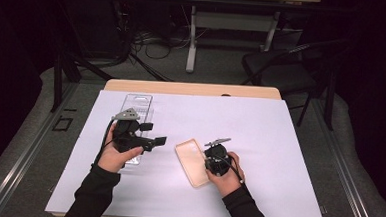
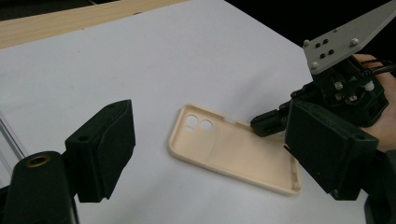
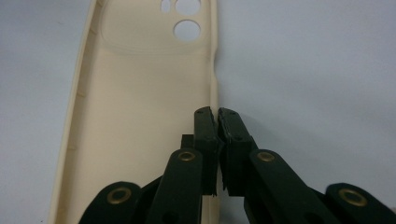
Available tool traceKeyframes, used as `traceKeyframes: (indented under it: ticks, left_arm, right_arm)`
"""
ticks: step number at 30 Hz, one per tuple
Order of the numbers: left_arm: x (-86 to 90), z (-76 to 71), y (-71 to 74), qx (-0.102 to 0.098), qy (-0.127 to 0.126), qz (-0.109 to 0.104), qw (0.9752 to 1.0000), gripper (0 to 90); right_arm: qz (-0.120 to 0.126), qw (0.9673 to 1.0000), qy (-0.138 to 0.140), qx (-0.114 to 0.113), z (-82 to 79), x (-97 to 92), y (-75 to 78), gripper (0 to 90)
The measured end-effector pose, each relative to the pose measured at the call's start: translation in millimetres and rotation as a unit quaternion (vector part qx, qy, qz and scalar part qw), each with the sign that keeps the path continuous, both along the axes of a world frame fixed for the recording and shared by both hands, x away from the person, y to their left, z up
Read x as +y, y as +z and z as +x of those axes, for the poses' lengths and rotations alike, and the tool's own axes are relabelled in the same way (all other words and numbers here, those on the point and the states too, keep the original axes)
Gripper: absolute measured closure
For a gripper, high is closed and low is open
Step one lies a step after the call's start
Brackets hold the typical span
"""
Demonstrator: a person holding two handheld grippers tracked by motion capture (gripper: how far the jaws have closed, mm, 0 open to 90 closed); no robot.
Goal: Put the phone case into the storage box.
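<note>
A cream phone case (image 1: 192, 161) lies inner side up on the white sheet, its camera holes at the far end. In the right gripper view, my right gripper (image 3: 217, 114) is shut on the case's (image 3: 140, 93) right side wall, one jaw inside and one outside. The left gripper view shows that grip from the side, the right gripper (image 2: 254, 127) biting the rim of the case (image 2: 233, 151). In the high view, the right gripper (image 1: 206, 162) sits at the case's right edge. My left gripper (image 1: 153, 134) hovers open to the left, with nothing between its jaws (image 2: 212, 126).
A clear plastic tray (image 1: 136, 103) lies under and beyond the left hand. The white sheet (image 1: 279, 143) covers most of the wooden table (image 1: 192, 88). Beyond the table stand a dark chair (image 1: 278, 68) and another desk's legs (image 1: 192, 43).
</note>
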State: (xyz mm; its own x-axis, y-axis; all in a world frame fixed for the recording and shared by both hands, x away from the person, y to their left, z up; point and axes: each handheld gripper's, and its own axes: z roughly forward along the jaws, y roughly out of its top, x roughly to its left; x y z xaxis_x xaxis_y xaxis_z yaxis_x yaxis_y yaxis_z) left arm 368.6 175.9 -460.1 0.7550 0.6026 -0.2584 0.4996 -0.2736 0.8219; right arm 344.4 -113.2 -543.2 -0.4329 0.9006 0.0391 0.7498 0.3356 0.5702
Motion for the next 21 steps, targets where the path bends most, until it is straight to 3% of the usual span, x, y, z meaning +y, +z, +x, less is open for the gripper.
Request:
traceKeyframes:
  ticks: [21]
  left_arm:
    - [-0.2,0.5,-1.0,0.001,-0.001,0.003,1.0,16.7]
  right_arm:
    - [0.001,0.9999,-0.009,-0.012,-2.5,0.7,-0.3,87.4]
